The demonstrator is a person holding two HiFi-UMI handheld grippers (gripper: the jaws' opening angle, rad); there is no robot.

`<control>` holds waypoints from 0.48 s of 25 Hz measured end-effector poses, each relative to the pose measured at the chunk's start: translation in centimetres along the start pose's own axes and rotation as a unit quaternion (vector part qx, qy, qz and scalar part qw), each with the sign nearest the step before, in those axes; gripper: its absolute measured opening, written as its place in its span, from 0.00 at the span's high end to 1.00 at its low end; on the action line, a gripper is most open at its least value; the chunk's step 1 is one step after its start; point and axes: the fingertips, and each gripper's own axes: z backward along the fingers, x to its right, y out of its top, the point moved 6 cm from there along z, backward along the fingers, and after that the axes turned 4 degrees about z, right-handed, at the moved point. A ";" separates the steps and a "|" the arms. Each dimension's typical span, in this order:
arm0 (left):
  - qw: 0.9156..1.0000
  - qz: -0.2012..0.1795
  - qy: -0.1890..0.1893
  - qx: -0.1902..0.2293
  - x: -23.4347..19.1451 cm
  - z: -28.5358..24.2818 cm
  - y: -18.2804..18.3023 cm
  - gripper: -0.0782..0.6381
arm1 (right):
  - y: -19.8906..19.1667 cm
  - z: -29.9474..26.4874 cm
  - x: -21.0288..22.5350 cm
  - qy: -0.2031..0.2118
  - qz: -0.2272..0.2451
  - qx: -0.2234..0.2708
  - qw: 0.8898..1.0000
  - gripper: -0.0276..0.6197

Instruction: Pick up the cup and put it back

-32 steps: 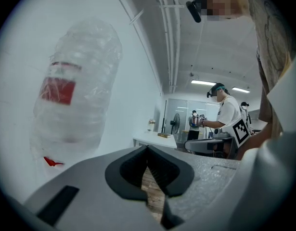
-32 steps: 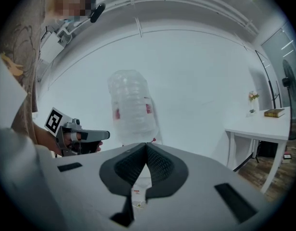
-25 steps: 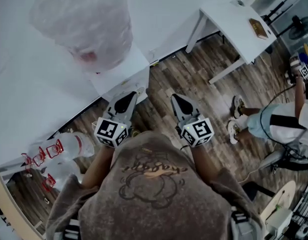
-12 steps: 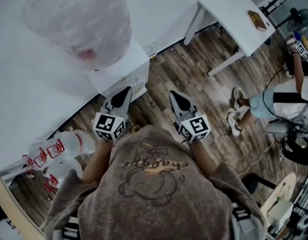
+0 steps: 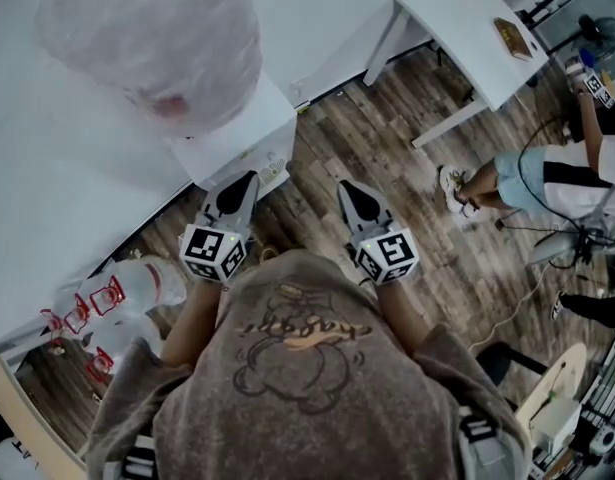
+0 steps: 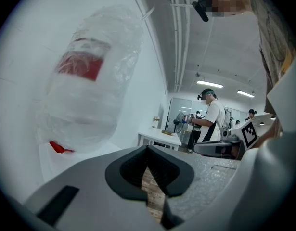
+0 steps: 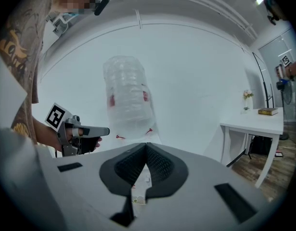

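No cup shows in any view. A white water dispenser (image 5: 237, 133) stands ahead of me, its big bottle (image 5: 152, 38) wrapped in clear plastic. My left gripper (image 5: 249, 180) points at the dispenser's front corner, jaws shut and empty. My right gripper (image 5: 343, 188) hangs beside it over the wood floor, also shut with nothing held. In the left gripper view (image 6: 148, 150) the wrapped bottle (image 6: 90, 90) fills the left side, with a red tap (image 6: 58, 147) below it. In the right gripper view (image 7: 146, 148) the bottle (image 7: 128, 97) and a red tap (image 7: 148, 130) stand ahead, with the left gripper (image 7: 83, 134) at the left.
A white table (image 5: 457, 18) with a book (image 5: 514, 38) stands at the back right. Another person (image 5: 547, 178) stands on the floor at right, near cables and a fan (image 5: 599, 33). Several empty water bottles (image 5: 127, 288) with red handles lie at lower left by the wall.
Both grippers have edged slightly forward toward the dispenser. The person at the right has stepped across the floor. Jaws stay shut.
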 end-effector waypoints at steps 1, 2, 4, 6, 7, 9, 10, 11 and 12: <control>1.000 0.002 0.001 0.000 0.0 0.0 0.0 0.89 | -0.1 0.0 0.1 -0.001 -0.001 -0.001 1.000 0.95; 1.000 0.003 0.001 0.000 0.1 -0.1 0.0 0.89 | -0.1 0.1 0.2 -0.002 -0.002 -0.002 1.000 0.95; 1.000 0.004 -0.001 -0.002 0.3 -0.2 0.0 0.89 | -0.2 0.1 0.4 -0.003 -0.001 -0.001 1.000 0.95; 1.000 0.001 -0.001 -0.004 0.6 -0.2 0.0 0.89 | -0.3 0.0 0.4 -0.002 -0.002 0.002 1.000 0.95; 1.000 0.000 -0.001 -0.005 0.7 -0.2 0.0 0.89 | -0.2 0.1 0.3 -0.002 -0.003 0.002 1.000 0.95; 1.000 -0.001 -0.002 -0.005 1.0 -0.3 0.1 0.89 | 0.0 0.1 0.3 -0.002 -0.005 0.003 1.000 0.95; 1.000 0.000 -0.003 -0.004 1.1 -0.3 0.1 0.89 | 0.0 0.2 0.3 -0.002 -0.006 0.004 1.000 0.95; 1.000 0.001 -0.003 -0.004 1.3 -0.4 0.2 0.89 | 0.1 0.2 0.4 -0.002 -0.006 0.005 1.000 0.95; 1.000 0.003 -0.004 -0.004 1.4 -0.5 0.2 0.89 | 0.1 0.2 0.4 -0.001 -0.006 0.006 1.000 0.95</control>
